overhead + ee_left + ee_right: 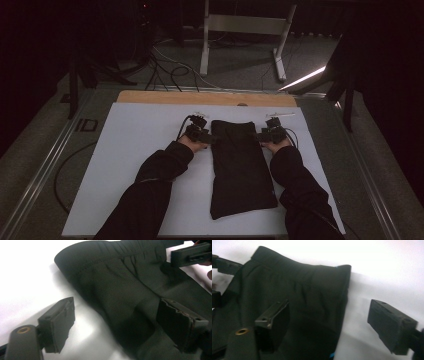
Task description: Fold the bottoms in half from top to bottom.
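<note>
We see the folded black garment [241,167] lying mid-board [130,165], bare white either side. Left gripper [209,137] and right gripper [260,136] straddle its far side edges, jaws apart; the right gripper view reveals a blue tag [332,355].

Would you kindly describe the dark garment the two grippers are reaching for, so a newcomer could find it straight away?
Look at the white board covering the table. In its middle, between the person's two forearms, lies a folded black garment, running lengthwise away from the person. It is the board's one piece of cloth, with a gathered waistband at the far end, flanked there by the left gripper and the right gripper.
</note>
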The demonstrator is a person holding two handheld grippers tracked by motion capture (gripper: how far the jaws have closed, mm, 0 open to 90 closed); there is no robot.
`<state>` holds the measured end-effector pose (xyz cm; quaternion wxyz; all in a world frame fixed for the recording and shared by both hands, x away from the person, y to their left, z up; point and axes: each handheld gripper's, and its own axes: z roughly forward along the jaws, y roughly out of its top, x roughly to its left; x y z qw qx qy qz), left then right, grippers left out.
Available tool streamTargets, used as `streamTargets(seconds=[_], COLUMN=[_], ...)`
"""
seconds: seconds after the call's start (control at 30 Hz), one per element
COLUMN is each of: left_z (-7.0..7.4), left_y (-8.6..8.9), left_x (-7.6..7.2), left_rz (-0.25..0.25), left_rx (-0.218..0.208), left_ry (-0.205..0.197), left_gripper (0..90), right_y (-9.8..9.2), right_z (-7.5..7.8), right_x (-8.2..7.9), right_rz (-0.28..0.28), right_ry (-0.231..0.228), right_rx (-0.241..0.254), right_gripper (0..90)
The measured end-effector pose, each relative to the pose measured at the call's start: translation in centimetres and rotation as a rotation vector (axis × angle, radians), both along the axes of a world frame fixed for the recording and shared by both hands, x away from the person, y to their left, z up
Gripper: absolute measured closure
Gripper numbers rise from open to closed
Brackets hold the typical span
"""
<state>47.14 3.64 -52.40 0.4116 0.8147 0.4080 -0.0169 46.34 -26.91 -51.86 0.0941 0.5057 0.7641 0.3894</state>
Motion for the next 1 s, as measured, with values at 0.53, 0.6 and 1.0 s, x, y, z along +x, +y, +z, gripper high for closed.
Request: streamTargets(seconds=[0.53,0.6,1.0], left_z=[-0.3,-0.3,-0.2], left_y=[-0.8,-0.8,-0.7], left_x=[-0.1,-0.2,-0.3], left_rz=[-0.001,0.001,-0.009], left_rx=[-0.002,-0.004,-0.002], left_ry=[0.012,0.016,0.013], left_gripper=[65.7,68.7,84.1], right_y=[1.4,1.7,3.1], right_z=[-0.6,-0.6,-0.3], right_x=[0.7,0.7,0.4], right_rz=[0.050,0.054,0.125], right_ry=[0.029,0.036,0.006], right_rx=[0.029,0.027,-0.063], right_gripper=[52.4,56.7,83.6])
